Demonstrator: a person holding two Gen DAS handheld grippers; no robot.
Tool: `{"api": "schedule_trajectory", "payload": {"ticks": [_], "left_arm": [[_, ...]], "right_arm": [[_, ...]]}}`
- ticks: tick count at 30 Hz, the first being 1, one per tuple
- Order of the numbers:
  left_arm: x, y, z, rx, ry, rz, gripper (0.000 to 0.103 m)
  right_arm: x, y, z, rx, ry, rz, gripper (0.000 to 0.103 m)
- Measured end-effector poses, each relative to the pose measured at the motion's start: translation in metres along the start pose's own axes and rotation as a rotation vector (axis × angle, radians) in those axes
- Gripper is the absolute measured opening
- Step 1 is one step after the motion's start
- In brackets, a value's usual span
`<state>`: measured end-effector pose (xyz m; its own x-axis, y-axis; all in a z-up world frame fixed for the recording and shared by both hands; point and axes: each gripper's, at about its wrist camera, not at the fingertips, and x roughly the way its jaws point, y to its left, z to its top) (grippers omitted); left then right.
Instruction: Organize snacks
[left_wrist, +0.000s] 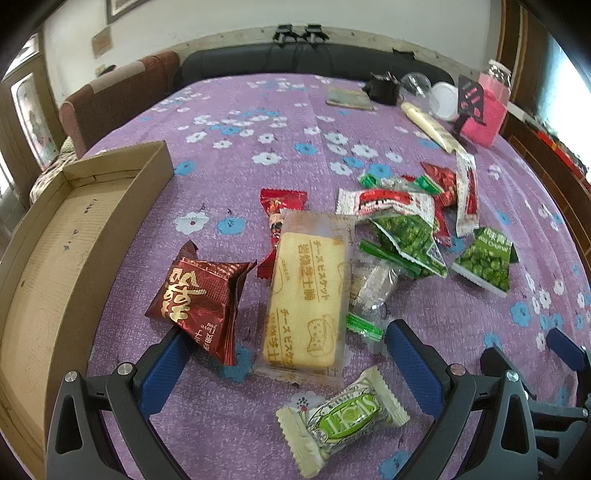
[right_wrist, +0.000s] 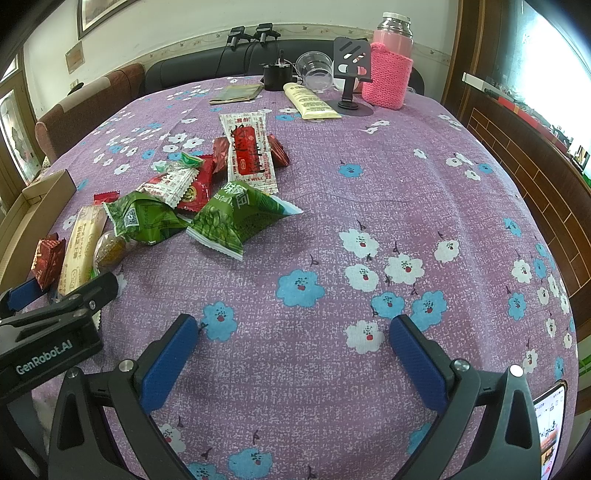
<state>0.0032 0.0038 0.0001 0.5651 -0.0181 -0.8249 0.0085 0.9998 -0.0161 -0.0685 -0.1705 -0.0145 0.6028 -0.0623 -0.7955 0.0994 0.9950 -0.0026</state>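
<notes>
Left hand-held gripper (left_wrist: 284, 350): jaws spread wide, nothing held. It sits low over the purple flowered tabletop (right_wrist: 369, 177). The dark red foil snack (left_wrist: 201, 299) lies against its left finger (left_wrist: 162, 365); the long cheese biscuit pack (left_wrist: 306, 295) lies between the two fingers; the white-and-green candy (left_wrist: 343, 417) is nearest the camera, also inside the span.

Right hand-held gripper (right_wrist: 293, 354): jaws likewise released, empty, over bare cloth, well apart from the snacks, to the right of the left one.

Snack heap: mid-table, left of centre in the right wrist view. Green pea packets (right_wrist: 229, 218), red-and-white wrappers and a long white sachet with red print (right_wrist: 249, 151) overlap loosely. One more green pea packet (left_wrist: 484, 264) lies a little to the right of the heap.

Cardboard tray (left_wrist: 122, 206): at the left edge of the tabletop, open, no snacks seen inside.

Far side: pink knitted bottle sleeve (right_wrist: 388, 74), black phone stand (right_wrist: 351, 70), cream tube (right_wrist: 310, 99), clear cup (right_wrist: 316, 70).
</notes>
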Motion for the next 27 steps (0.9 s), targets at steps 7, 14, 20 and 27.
{"api": "schedule_trajectory", "payload": {"ticks": [7,14,20,27], "left_arm": [[0.003,-0.001,0.005,0.087,0.034,-0.055,0.103],[-0.009,0.002,-0.011,0.135,0.024,-0.085,0.103],[-0.030,0.009,-0.022,0.184,0.067,-0.204,0.081],[-0.089,0.060,-0.027,0.056,-0.026,-0.387,0.065]], "right_arm": [[0.001,-0.001,0.003,-0.010,0.027,0.011,0.103],[0.001,-0.002,0.003,-0.020,0.044,0.018,0.103],[-0.001,-0.001,0.002,-0.006,0.048,0.008,0.103],[-0.003,0.000,0.000,0.010,0.044,-0.005,0.103]]}}
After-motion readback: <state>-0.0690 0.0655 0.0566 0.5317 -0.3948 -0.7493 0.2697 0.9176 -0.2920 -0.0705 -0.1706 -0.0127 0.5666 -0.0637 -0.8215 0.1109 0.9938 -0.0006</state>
